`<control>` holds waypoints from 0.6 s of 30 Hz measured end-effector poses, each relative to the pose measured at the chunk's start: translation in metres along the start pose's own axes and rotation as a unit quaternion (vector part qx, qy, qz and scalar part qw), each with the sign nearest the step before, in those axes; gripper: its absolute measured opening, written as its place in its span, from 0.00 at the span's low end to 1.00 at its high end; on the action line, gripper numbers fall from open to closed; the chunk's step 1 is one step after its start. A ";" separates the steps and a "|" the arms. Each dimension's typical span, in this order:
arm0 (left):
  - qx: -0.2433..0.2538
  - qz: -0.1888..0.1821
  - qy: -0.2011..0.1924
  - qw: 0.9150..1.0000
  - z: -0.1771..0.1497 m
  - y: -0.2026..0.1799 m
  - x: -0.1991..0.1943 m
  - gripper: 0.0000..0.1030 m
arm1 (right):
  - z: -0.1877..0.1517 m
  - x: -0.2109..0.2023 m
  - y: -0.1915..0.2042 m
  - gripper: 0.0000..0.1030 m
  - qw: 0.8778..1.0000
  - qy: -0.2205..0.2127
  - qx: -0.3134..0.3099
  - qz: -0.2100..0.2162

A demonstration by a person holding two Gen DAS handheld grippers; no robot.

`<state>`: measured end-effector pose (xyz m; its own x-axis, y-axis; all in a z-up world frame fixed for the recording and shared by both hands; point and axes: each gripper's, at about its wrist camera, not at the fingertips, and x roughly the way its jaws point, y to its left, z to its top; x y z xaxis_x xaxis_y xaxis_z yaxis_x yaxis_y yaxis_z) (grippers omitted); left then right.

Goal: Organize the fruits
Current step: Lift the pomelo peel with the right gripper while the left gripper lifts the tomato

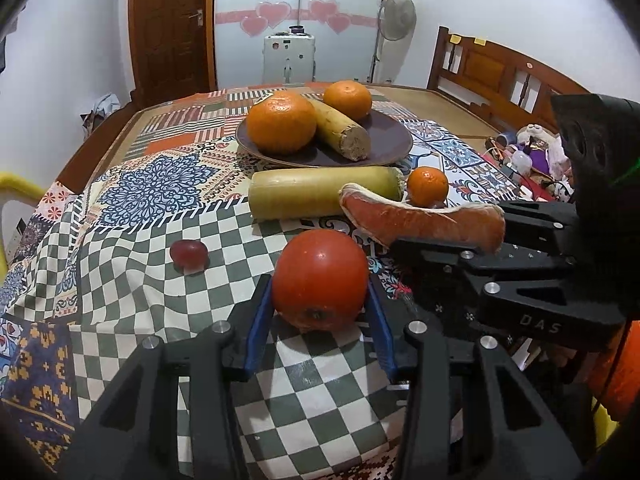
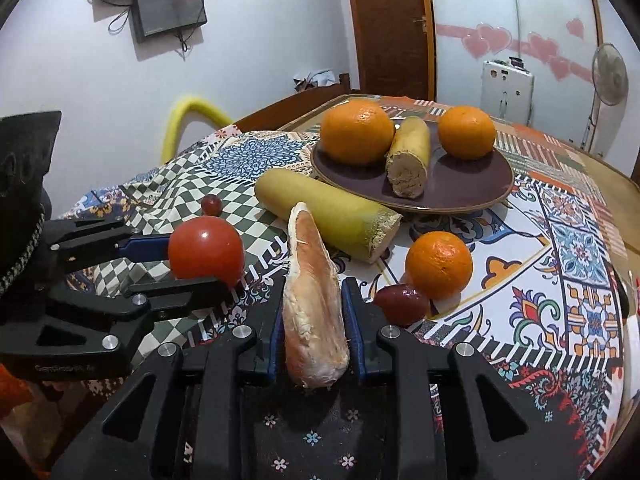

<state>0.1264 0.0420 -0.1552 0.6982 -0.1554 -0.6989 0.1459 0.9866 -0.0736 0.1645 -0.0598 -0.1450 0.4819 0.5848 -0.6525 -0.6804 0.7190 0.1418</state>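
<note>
L gripper [image 1: 320, 300]: clamped on red tomato [image 1: 320, 276]
R gripper [image 2: 312, 308]: pinching pomelo wedge [image 2: 314, 300]
Writing: "DAS" on R gripper body, seen from L cam
Plate [image 1: 384, 148]: 2 oranges, 1 cut stalk

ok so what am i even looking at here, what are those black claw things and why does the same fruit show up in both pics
The black claws are two hand-held grippers; a person carries one in each hand. Each has a wide-angle camera looking along its fingers, so both pictures show the same table from two sides.

The left camera's picture shows the left gripper closed on a red tomato. The right camera's picture shows the right gripper closed on a pink grapefruit wedge. Each gripper also appears at the edge of the other's picture.

On the patterned tablecloth stands a brown plate with two oranges and a short cane piece. Beside the plate lie a longer yellow-green cane piece, a small orange, a grape and a dark red fruit.
</note>
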 end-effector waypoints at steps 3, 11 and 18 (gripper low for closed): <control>-0.006 -0.002 -0.003 1.000 0.001 0.002 -0.001 0.43 | 0.001 -0.010 -0.003 0.23 1.000 -0.012 0.005 -0.004; -0.001 0.001 -0.028 1.000 0.015 -0.003 -0.013 0.43 | 0.013 -0.036 -0.017 0.23 0.998 -0.048 0.023 -0.020; 0.001 0.001 -0.053 0.999 0.038 -0.004 -0.018 0.43 | 0.024 -0.051 -0.035 0.23 0.996 -0.075 0.028 -0.048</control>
<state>0.1397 0.0386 -0.1153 0.7689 -0.1577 -0.6196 0.1451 0.9869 -0.0712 0.1768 -0.1054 -0.0986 0.6235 0.5580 -0.5476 -0.5965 0.7923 0.1282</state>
